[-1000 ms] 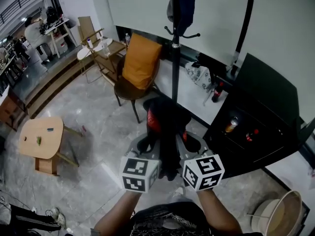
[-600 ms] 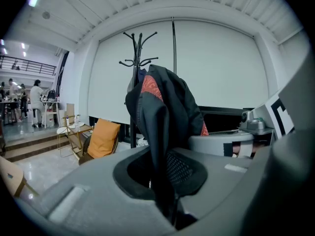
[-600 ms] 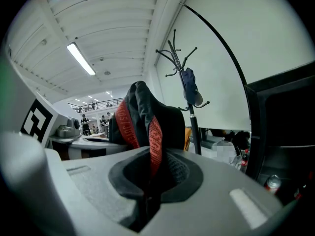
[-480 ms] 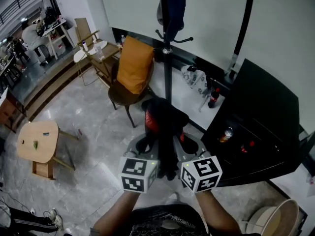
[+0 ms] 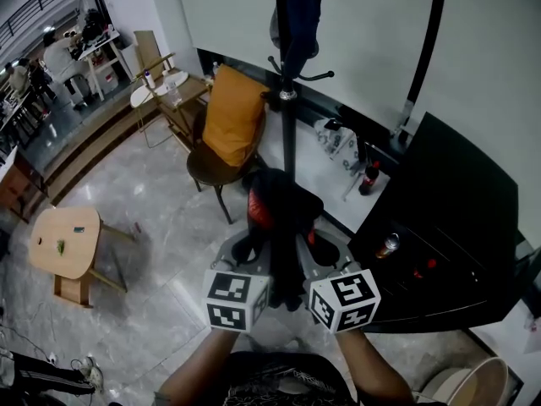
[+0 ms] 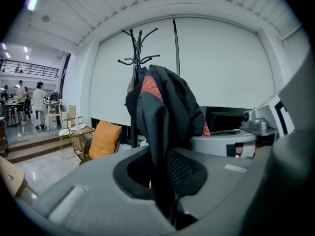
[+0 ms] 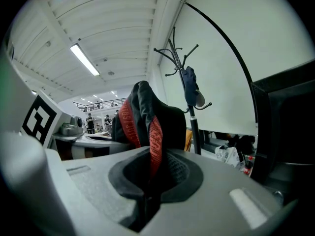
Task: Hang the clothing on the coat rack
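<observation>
A black jacket (image 5: 283,218) with a red lining hangs bunched between my two grippers. My left gripper (image 5: 254,256) is shut on its dark fabric (image 6: 160,132), and my right gripper (image 5: 314,252) is shut on the red-trimmed edge (image 7: 153,141). The two grippers sit side by side, close together. Straight ahead stands the black coat rack (image 5: 287,100), its pole rising beyond the jacket. A dark cap or small garment (image 5: 296,15) hangs on one of its upper hooks (image 7: 192,87). The rack's hooks (image 6: 140,48) spread above the jacket in the left gripper view.
A wooden chair with an orange cushion (image 5: 232,117) stands left of the rack. A black cabinet (image 5: 439,218) with bottles and cans is at the right. A small round wooden table (image 5: 63,239) is at the far left. People stand far off at the left (image 6: 37,100).
The view has shifted slightly; the coat rack now sits a bit closer and more central than a second ago. Both grippers keep the same hold on the jacket.
</observation>
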### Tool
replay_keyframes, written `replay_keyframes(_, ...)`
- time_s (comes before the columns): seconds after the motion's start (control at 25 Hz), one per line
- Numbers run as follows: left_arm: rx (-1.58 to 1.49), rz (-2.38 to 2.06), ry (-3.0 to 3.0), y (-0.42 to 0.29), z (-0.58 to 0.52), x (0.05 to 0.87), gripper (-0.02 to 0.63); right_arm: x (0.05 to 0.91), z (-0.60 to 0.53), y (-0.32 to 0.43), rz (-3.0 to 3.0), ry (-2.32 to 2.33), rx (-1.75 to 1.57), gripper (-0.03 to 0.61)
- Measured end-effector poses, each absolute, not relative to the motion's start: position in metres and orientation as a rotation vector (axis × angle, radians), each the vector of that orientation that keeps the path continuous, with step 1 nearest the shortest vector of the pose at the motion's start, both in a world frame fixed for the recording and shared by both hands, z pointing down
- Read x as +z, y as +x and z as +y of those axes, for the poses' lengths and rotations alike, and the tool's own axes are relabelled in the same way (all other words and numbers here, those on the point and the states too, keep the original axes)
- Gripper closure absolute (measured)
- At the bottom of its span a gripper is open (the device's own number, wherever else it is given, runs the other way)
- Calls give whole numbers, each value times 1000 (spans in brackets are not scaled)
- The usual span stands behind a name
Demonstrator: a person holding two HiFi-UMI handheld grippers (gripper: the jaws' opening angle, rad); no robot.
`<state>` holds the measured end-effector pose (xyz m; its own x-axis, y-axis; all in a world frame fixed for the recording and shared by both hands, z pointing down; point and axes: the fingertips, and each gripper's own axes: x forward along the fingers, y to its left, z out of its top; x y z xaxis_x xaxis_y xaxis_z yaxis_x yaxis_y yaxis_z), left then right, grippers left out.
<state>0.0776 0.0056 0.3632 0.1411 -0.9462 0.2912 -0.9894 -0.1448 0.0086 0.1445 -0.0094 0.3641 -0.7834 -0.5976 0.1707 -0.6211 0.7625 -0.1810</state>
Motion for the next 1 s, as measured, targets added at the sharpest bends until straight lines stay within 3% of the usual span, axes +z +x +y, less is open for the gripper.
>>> replay_keyframes(1.0, 299, -1706, 2375, -4, -107, 366, 581, 362, -106, 70, -2732, 1226, 310, 551)
